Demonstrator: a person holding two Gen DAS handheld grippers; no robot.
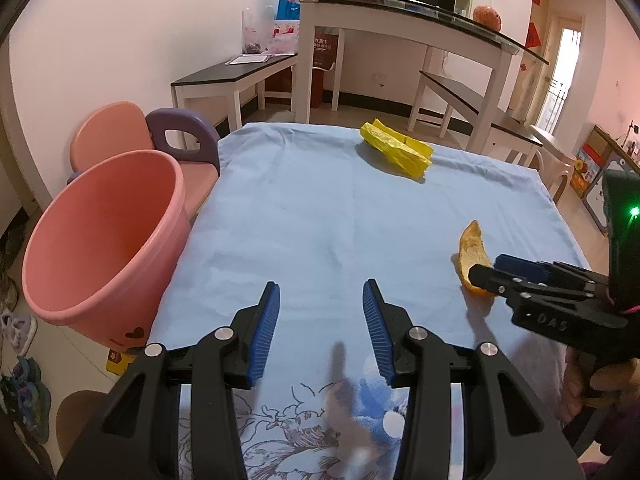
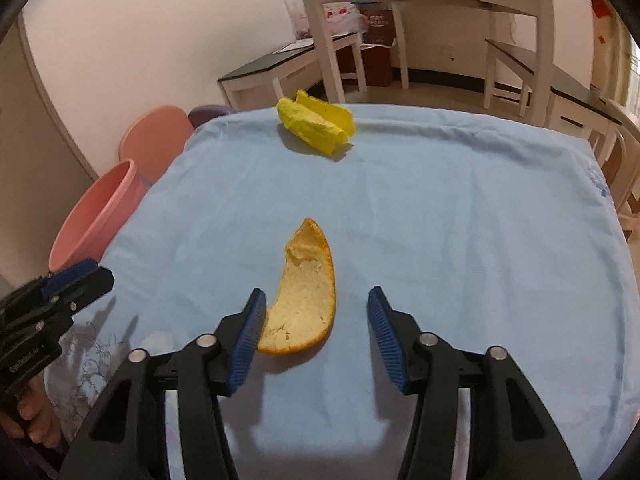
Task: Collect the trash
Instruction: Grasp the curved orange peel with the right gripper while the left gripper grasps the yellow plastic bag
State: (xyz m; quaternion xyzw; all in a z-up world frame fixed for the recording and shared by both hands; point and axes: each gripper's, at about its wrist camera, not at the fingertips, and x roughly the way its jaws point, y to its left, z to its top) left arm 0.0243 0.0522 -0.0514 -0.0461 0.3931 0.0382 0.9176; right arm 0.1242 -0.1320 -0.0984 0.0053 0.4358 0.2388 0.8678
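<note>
our right gripper (image 2: 316, 300) hangs with jaws wide around an orange peel (image 2: 304, 292) on the blue cloth (image 2: 460, 220); our left gripper (image 1: 320, 296) gapes empty beside the pink bucket (image 1: 100, 236), yellow wrapper (image 1: 398, 152) beyond.

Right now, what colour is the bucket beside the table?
Pink bucket; left wrist view shows it best.

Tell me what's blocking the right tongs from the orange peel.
Nothing visible. The right tongs are open, and the orange peel lies on the blue cloth between the fingers, close to the left finger.
</note>
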